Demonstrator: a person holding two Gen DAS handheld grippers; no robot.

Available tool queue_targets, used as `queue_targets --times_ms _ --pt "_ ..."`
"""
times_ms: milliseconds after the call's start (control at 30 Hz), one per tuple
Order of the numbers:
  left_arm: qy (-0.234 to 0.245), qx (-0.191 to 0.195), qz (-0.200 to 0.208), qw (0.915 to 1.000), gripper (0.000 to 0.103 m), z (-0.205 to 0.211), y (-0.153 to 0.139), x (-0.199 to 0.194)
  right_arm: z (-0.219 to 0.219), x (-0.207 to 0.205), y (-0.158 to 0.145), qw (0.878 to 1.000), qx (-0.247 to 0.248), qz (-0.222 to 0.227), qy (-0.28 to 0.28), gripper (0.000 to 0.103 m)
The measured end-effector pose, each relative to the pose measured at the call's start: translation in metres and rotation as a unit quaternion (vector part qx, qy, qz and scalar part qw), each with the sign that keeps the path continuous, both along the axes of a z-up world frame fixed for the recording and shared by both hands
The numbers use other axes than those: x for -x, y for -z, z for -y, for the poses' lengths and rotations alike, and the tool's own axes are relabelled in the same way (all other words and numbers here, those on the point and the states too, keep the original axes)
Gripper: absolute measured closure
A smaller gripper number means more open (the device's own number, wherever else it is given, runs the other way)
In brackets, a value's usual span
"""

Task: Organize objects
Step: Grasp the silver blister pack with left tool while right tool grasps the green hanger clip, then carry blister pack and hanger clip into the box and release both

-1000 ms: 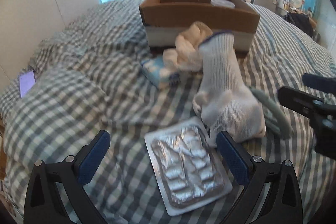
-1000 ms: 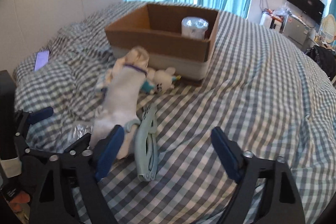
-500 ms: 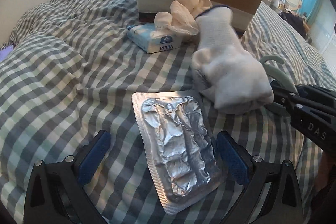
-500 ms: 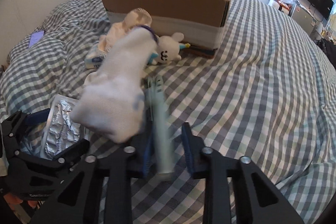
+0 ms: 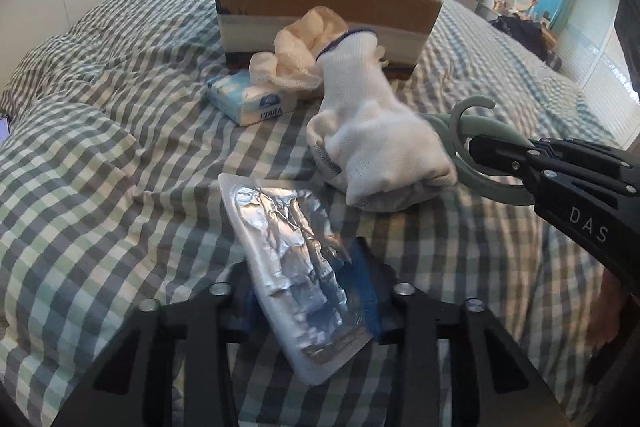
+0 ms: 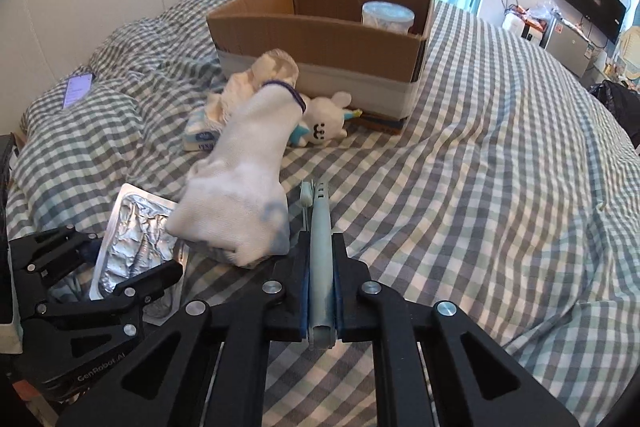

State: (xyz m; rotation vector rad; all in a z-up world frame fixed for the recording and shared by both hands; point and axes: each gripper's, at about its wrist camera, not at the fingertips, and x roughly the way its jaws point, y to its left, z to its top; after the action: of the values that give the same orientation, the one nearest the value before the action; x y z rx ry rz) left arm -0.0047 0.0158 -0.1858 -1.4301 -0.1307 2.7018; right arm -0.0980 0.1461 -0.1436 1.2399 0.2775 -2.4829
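Both grippers are closing on bedtop clutter in front of the cardboard box [image 6: 320, 27].

The left gripper [image 5: 308, 291] is closing its jaws on the foil blister pack [image 5: 292, 255], which is lying nearest the camera, well short of the box, with its near end between the pads. The right gripper [image 6: 320, 287] is pinching the pale green hanger [image 6: 320, 247], pads pressed together on its stem, just beside the white sock [image 6: 240, 187] that is lying between it and the box. For a clean lift, both should probably be rising straight before swinging boxward, keeping the hanger's hook clear of the sock.
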Motion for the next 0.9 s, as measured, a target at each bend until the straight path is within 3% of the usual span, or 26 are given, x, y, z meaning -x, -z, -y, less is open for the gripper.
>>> queue_targets --times_ms 233,600,900 --pt "0.007 -0.002 -0.027 0.9996 0.095 0.003 -0.019 -0.004 -0.001 -0.014 -0.024 0.999 0.007 -0.033 -0.005 0.095" --pt "-0.019 -0.002 -0.084 0.9963 0.095 0.025 -0.071 0.017 -0.004 -0.015 -0.07 0.996 0.017 -0.086 -0.01 0.095" --pt "-0.017 0.0 -0.137 0.9904 0.095 0.035 -0.121 0.078 0.006 0.021 -0.119 0.99 0.014 -0.139 -0.027 0.095"
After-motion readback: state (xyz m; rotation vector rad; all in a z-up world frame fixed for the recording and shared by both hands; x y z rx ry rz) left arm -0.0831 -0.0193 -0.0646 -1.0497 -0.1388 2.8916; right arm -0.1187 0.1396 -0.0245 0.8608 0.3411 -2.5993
